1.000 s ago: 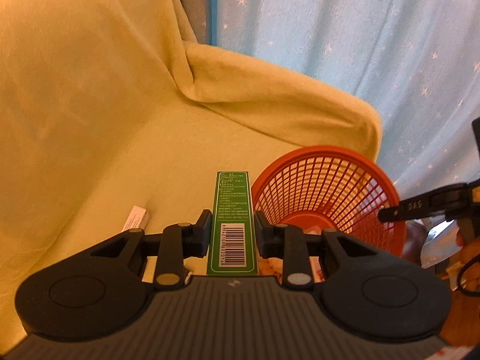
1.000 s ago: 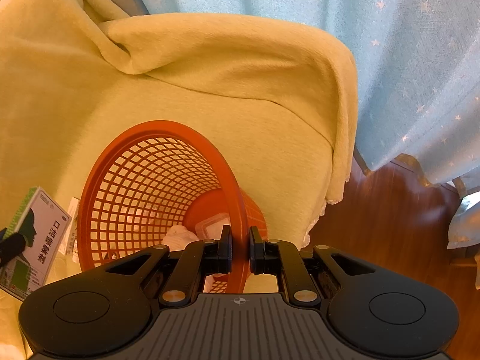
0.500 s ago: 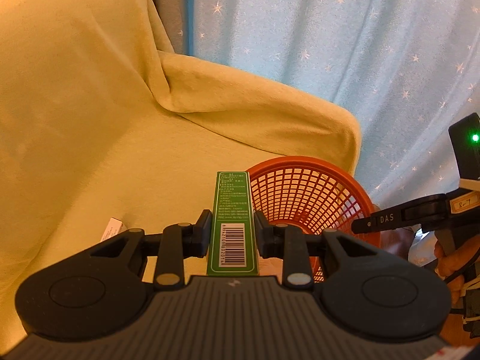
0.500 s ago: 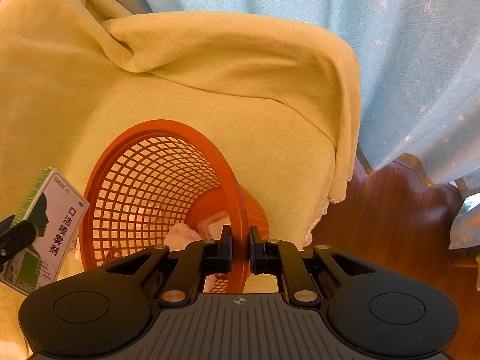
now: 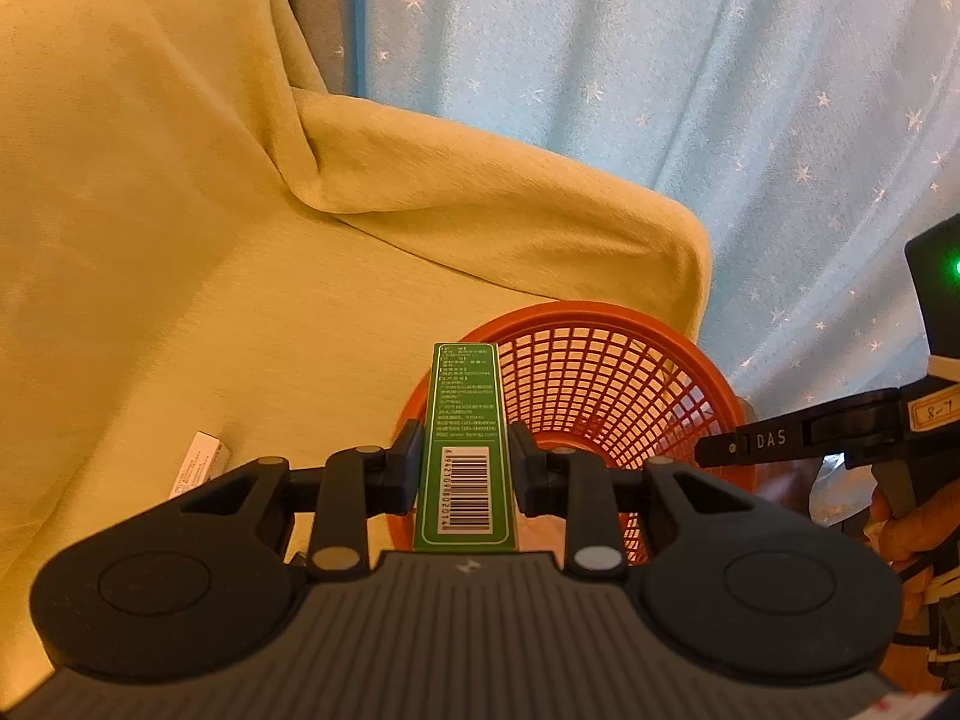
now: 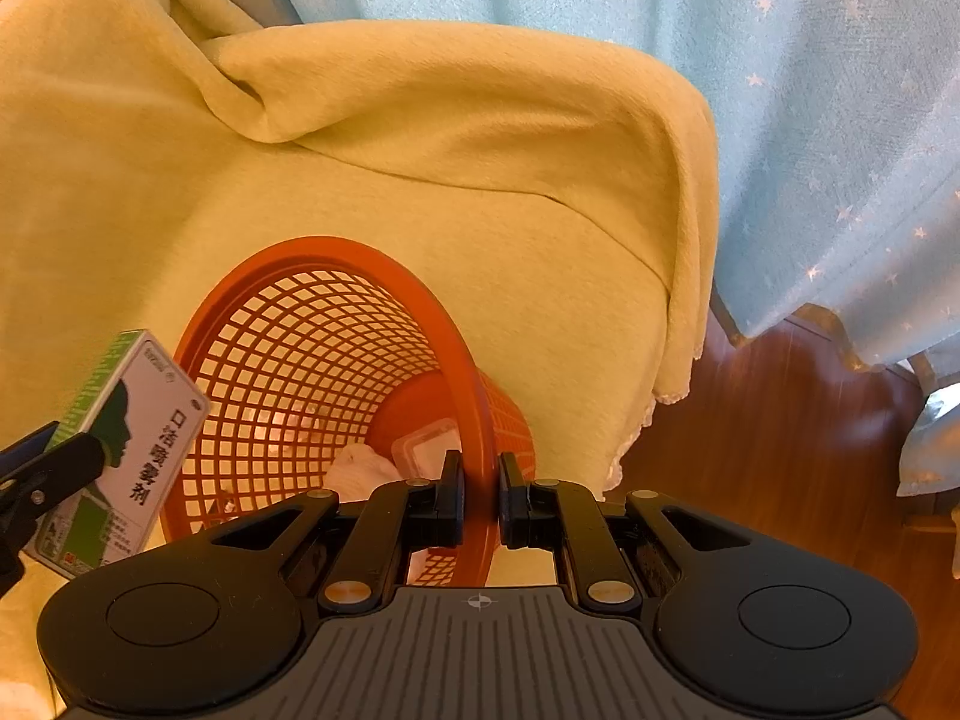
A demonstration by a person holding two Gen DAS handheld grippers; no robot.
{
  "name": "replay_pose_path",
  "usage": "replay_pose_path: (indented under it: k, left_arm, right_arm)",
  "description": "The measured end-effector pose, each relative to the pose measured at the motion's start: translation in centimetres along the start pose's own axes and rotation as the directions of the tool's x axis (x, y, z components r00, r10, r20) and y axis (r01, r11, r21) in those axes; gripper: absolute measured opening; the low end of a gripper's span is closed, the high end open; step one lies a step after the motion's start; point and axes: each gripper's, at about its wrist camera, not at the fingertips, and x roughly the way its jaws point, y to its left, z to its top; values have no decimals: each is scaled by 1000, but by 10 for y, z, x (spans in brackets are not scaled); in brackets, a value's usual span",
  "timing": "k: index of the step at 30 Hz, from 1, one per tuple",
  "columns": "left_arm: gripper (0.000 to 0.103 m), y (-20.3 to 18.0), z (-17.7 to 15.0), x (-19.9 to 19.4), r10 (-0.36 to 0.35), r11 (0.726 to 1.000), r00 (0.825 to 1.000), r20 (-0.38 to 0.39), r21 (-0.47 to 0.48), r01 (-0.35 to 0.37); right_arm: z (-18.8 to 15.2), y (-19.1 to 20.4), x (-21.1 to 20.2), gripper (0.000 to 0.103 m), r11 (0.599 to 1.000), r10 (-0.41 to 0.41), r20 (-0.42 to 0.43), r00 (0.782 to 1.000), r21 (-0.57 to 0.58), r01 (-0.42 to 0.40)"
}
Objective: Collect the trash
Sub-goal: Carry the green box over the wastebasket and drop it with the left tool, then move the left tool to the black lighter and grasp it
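Left gripper (image 5: 463,461) is clamped on a green box (image 5: 465,444), its pads pressed to the two broad faces so the narrow barcoded edge faces the camera. Right gripper (image 6: 480,495) is pinched shut on the near rim of the orange basket (image 6: 336,324), one finger inside the mesh and one outside, tilting the mouth toward the box.

In the right wrist view the box (image 6: 129,444) hangs at the left lip of the basket, outside it, not yet over the opening. Its long axis runs forward along the left fingers, far end aimed at the basket mouth; from the right wrist it reads as slanted, upper end leaning away, printed white face turned to the basket.

To do the drop well, I judge the box should be carried further in until its far end is past the rim, then released with the long axis pointing down into the mesh so it slides end-first rather than bridging the rim. The right hand's hold should stay firm, since the basket is tipped and held only at one edge. Wrappers and a small tub (image 6: 429,447) already lie at the bottom.

Beyond, a white box (image 5: 201,465) lies on the yellow cover (image 5: 180,276) left of the basket, apparently next to collect, with a starred curtain (image 5: 690,90) behind
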Motion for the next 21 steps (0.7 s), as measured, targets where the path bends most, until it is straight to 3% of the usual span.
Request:
replay_pose_path:
  k: [6, 11, 16, 21]
  left_arm:
    - [25, -11, 3, 15, -53, 999, 998, -33, -5, 53]
    - [30, -12, 3, 10, -33, 999, 999, -16, 8, 33]
    - [33, 17, -9, -2, 60, 998, 998, -20, -12, -61]
    - [33, 60, -33, -1, 166, 983, 981, -97, -61, -172]
  right_arm:
    - [0, 0, 0, 7, 1000, 0, 1, 1000, -2, 0]
    - [1, 1, 0, 7, 1000, -5, -3, 1000, -12, 5]
    - [2, -3, 1, 7, 1000, -4, -8, 1000, 7, 4]
    - [1, -2, -1, 7, 1000, -3, -9, 1000, 12, 3]
